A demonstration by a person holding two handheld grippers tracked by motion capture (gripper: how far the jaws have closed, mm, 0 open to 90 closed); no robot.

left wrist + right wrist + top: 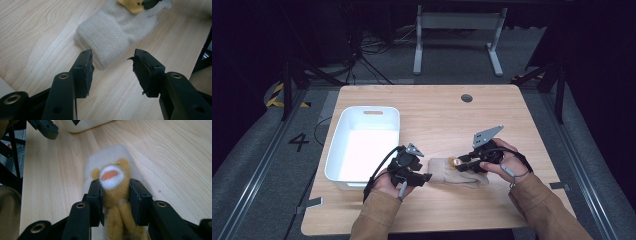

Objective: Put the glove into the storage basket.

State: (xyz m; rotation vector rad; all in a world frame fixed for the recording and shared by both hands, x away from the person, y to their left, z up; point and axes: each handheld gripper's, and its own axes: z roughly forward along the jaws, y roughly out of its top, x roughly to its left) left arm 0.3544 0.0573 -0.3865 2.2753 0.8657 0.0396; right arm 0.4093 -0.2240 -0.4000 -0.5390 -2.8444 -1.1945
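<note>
The yellow plush toy (115,192) is clamped between the right tongs (115,202), seemingly over the folded cream cloth (107,37) on the worktop (437,110). The left tongs (113,68) are held apart, the cloth's edge just ahead of them, untouched.

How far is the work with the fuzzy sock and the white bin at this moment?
Early stage. The white bin holds nothing. In hand: the right tool is shut on the yellow plush animal of the cream fuzzy sock, which lies on the table. The left tool waits open before the cuff. Lifting the sock is left.
</note>
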